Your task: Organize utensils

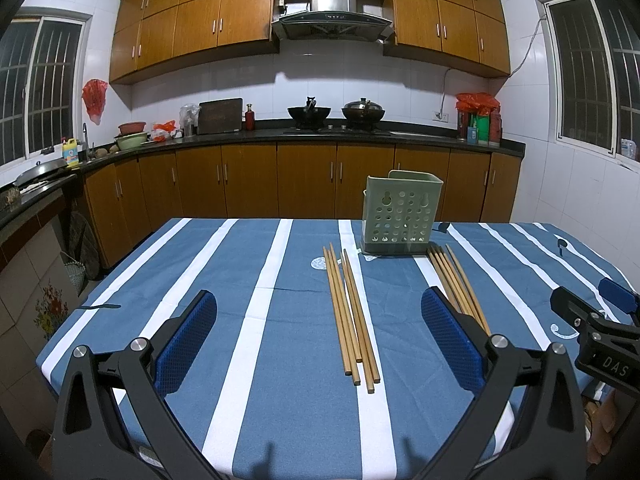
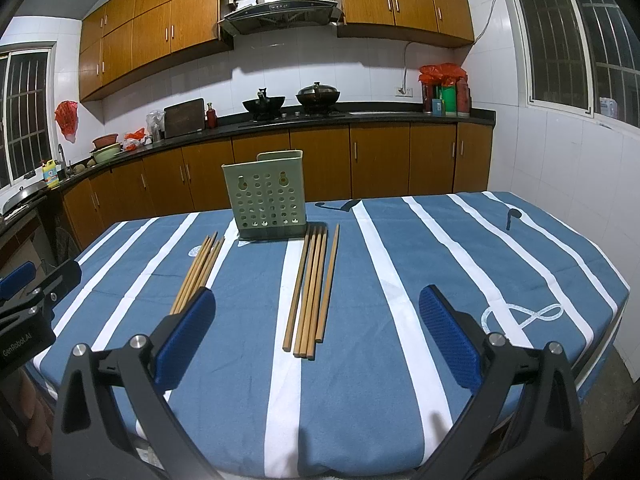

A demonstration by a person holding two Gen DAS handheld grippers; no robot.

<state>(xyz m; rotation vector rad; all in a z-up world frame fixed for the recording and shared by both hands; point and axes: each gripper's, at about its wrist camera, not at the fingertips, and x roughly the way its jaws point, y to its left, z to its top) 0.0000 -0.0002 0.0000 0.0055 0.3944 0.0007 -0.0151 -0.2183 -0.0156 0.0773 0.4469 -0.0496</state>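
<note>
A pale green perforated utensil holder (image 1: 400, 212) (image 2: 266, 200) stands upright and empty-looking at the far middle of the table. Two bundles of several wooden chopsticks lie flat in front of it. The left bundle (image 1: 352, 312) (image 2: 200, 268) lies ahead of my left gripper (image 1: 318, 296), which is open above the cloth and holds nothing. The right bundle (image 1: 460, 284) (image 2: 312, 288) lies ahead of my right gripper (image 2: 318, 292), also open and empty. Each gripper shows at the edge of the other view: the right gripper (image 1: 596, 300) and the left gripper (image 2: 38, 278).
The table (image 1: 240, 260) (image 2: 440, 260) wears a blue cloth with white stripes; its near and side edges are in view. Behind it runs a dark kitchen counter (image 1: 280, 134) with two woks, bowls and bottles over wooden cabinets. A woven basket (image 1: 76, 276) sits on the floor left.
</note>
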